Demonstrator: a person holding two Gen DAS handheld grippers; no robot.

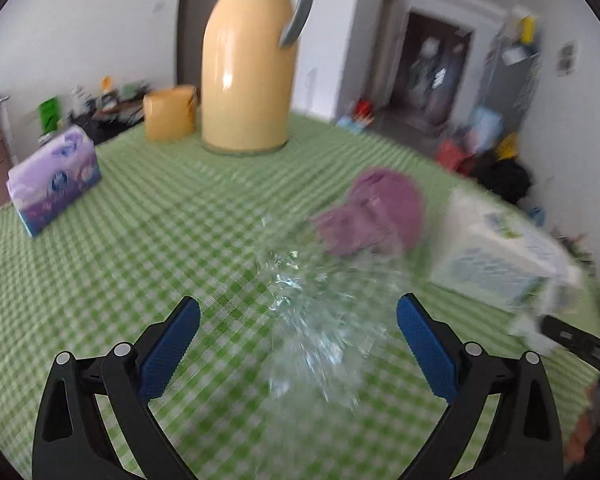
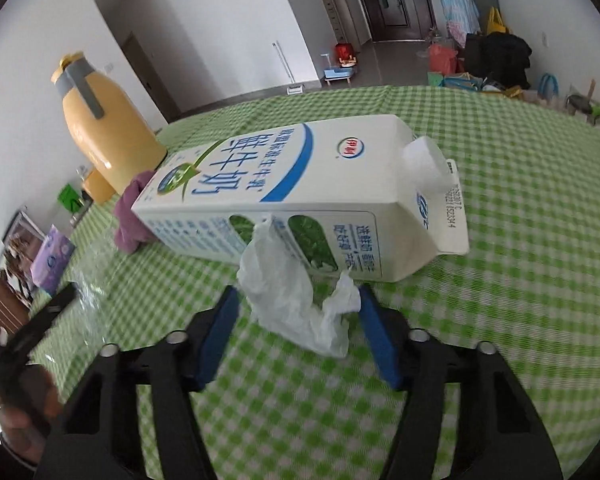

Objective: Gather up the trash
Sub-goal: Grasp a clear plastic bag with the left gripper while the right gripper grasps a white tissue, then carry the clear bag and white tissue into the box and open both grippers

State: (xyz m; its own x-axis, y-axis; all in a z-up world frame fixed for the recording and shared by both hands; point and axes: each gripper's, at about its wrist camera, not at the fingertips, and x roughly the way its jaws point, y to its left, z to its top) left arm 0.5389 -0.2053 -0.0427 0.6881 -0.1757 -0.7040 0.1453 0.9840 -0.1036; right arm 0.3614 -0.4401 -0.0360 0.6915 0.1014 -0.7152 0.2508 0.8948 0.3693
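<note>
The milk carton [image 2: 300, 196], lying at centre frame in the right wrist view, carries large blue characters "鲜牛奶" on its upper face. A printed date code runs along its sealed top edge, too small to read reliably. The purple tissue pack [image 1: 54, 180], at left in the left wrist view, bears illegible print.

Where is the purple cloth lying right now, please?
In the right wrist view, the purple cloth lies on the checked tablecloth, at the milk carton's bottom end, near the yellow jug.

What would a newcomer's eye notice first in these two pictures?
A big milk carton lies on its side on the green checked tablecloth, a crumpled white plastic bag before it. A tall yellow thermos jug stands behind, and clear crumpled plastic lies near the left gripper.
</note>
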